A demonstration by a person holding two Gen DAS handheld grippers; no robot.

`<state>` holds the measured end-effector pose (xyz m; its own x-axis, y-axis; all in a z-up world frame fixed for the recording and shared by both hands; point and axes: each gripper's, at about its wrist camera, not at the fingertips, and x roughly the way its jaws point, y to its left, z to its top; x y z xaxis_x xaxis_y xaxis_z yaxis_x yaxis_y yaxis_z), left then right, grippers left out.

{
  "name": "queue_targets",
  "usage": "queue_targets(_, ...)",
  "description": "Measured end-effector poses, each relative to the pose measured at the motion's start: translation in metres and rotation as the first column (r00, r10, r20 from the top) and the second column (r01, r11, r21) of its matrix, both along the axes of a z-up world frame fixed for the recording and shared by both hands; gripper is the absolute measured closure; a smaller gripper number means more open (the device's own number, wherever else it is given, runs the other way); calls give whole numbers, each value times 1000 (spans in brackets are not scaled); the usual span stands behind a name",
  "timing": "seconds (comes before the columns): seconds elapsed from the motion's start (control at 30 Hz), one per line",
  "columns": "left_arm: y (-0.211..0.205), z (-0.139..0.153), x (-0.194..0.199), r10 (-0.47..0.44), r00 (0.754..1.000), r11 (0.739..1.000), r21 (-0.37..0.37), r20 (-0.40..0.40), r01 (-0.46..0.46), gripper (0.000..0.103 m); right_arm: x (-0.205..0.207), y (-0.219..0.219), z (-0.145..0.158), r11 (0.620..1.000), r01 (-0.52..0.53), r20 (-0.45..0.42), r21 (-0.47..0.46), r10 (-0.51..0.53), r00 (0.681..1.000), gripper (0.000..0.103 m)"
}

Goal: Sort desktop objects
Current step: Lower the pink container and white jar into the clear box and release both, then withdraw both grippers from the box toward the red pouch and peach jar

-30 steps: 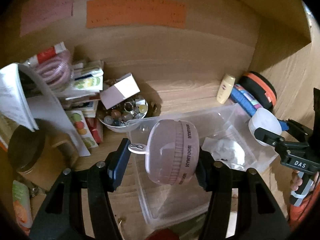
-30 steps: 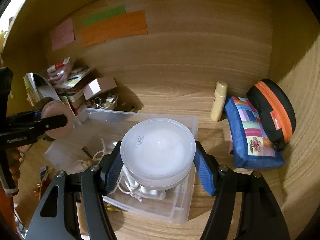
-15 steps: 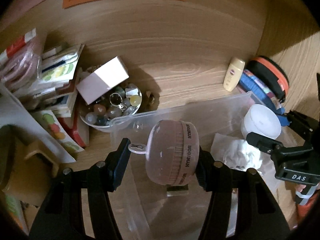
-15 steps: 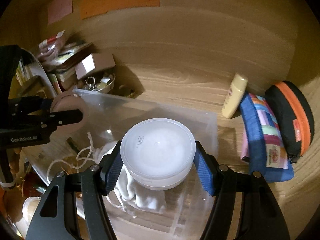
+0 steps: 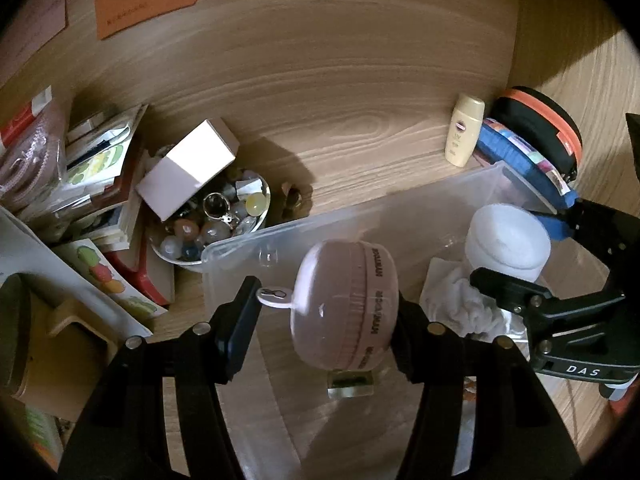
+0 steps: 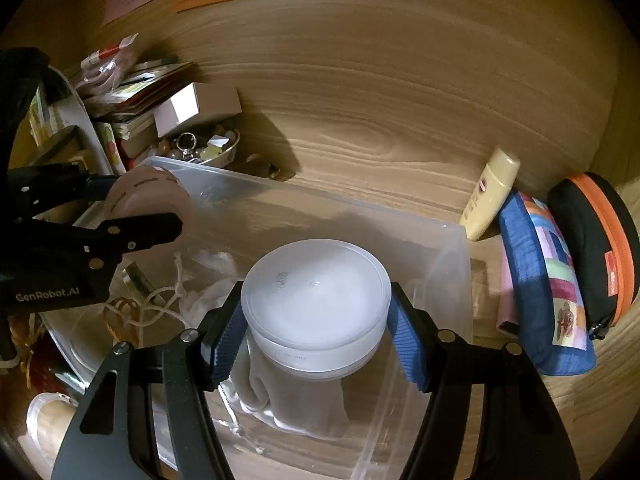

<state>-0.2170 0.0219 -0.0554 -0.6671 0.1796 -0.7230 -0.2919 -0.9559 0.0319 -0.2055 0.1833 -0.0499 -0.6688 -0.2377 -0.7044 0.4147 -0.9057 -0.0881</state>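
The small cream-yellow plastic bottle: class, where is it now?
The small cream-yellow plastic bottle leans against the wooden back wall, right of centre, between the clear plastic bin and blue patchwork pouch.

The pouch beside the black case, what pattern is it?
Blue pouch with a multicoloured patchwork panel; clearest in the right wrist view.

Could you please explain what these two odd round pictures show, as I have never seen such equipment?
A person holds two hand grippers, each with a wide-angle camera looking along its two fingers. One picture comes from the left gripper, which clamps a pink round case. The other comes from the right gripper, which clamps a white lidded jar. Each gripper also shows at the edge of the other's picture. Both are over a clear plastic bin holding a white cloth. On the wooden desk around it are a bowl of beads, a yellow bottle, a blue pouch and a black-and-orange case.
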Motion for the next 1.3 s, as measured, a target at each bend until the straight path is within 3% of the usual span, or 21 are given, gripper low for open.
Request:
queue_targets(0.1,-1,-1,-2,0,1000,1000,3,16,0,45,0,0,1,1000,-1,-4,5,1,1000,40)
queue_targets(0.33,6,-4,1,4,1000,998,-67,-5,-5,44,2,-3,2,999,-7,-32,39,8,999,40)
queue_targets(0.47,4,-5,2,8,1000,998,-57,-1,-8,43,3,-2,2,999,-11,-41,39,13,999,39)
queue_targets(0.6,5,-3,5,13,1000,998,-66,-24,-15,30,6,-1,4,1000,-5,-59,26,7,998,29)
queue_targets(0.7,5,-2,7,13,999,997,-70,-39,-16,28,7,-1,4,1000,-9,-59,16,10,998,23)
queue_targets(0.97,-1,1,14,13,1000,999,-37,-21,-14,26,10,4,6,1000,18,-36,-3,-18,999,17)
queue_targets(1.1,-2,12,26,21,998,999,-44,-60,-24,16,17,9,18,999,29,-65,-19,-30,997,17)
queue_targets(1.3,-10,36,49,31,992,999,-27,-123,-34,10,35,14,35,999,41,-109,-28,-44,993,15)
